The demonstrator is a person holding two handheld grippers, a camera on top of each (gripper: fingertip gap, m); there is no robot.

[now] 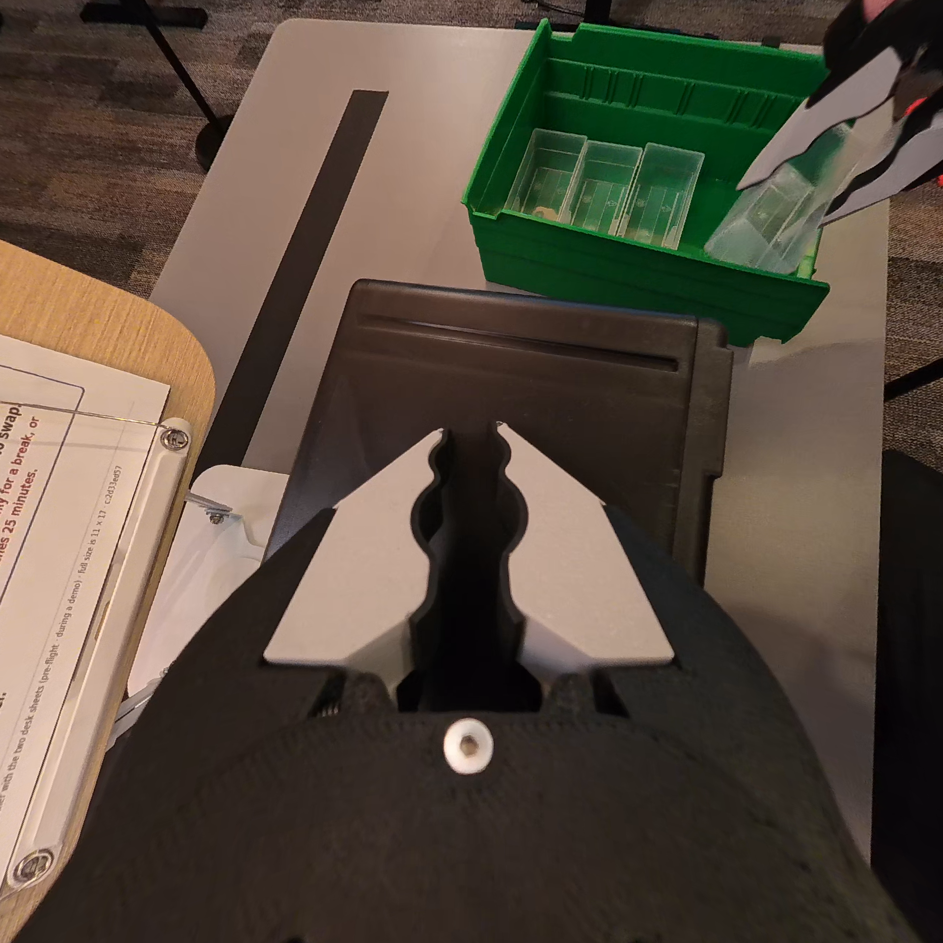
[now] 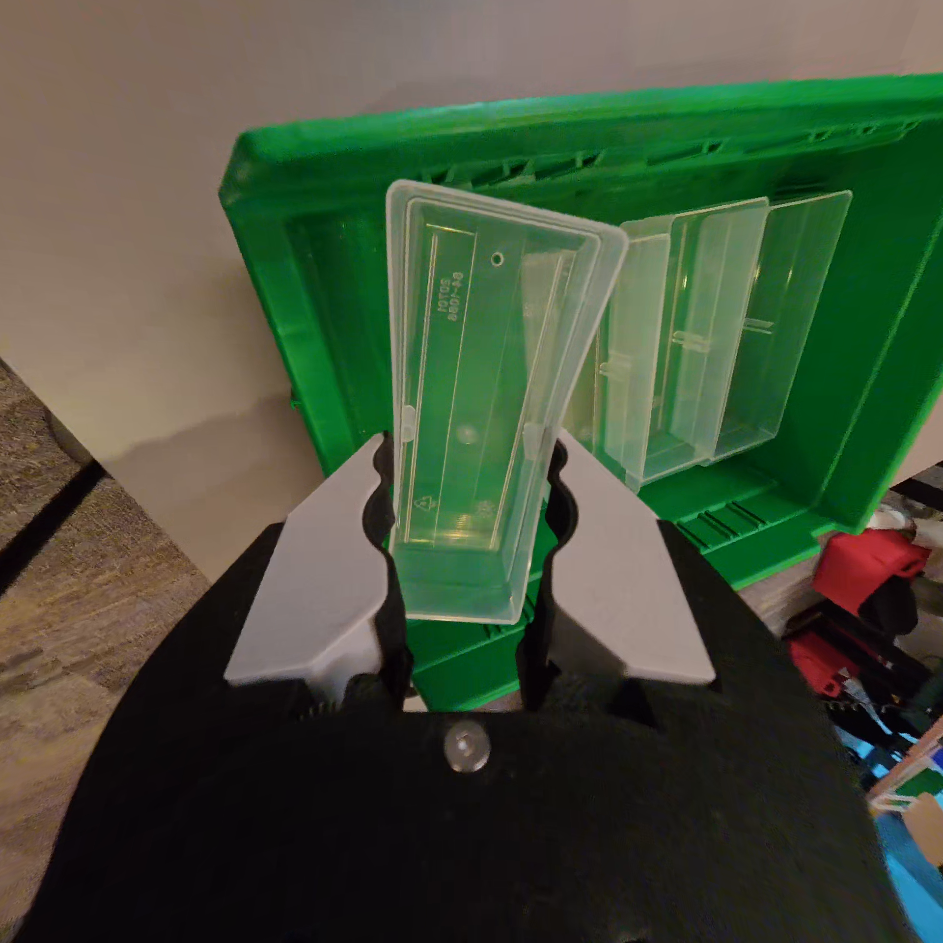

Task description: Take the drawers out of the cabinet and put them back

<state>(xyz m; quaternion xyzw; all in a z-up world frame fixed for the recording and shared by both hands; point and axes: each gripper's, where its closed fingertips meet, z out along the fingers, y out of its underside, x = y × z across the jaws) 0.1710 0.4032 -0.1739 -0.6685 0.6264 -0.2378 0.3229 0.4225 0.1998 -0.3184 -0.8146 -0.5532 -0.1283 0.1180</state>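
Note:
My right gripper (image 2: 469,439) is shut on a clear plastic drawer (image 2: 474,382) and holds it tilted over the right end of a green bin (image 2: 306,153). The left wrist view shows the same gripper (image 1: 786,204), drawer (image 1: 765,224) and bin (image 1: 505,127). Three more clear drawers (image 1: 607,189) lie side by side in the bin's left part. My left gripper (image 1: 469,428) hovers over or rests on the top of the black cabinet (image 1: 510,367); its jaws stand a narrow gap apart with nothing between them. The cabinet's front is hidden.
The cabinet and bin stand on a grey table (image 1: 408,153) with a black stripe (image 1: 316,245). A wooden table with a printed sheet in a clear holder (image 1: 76,510) adjoins at the left. Stand bases (image 1: 209,138) sit on the carpet. Red and black items (image 2: 877,571) lie at the right.

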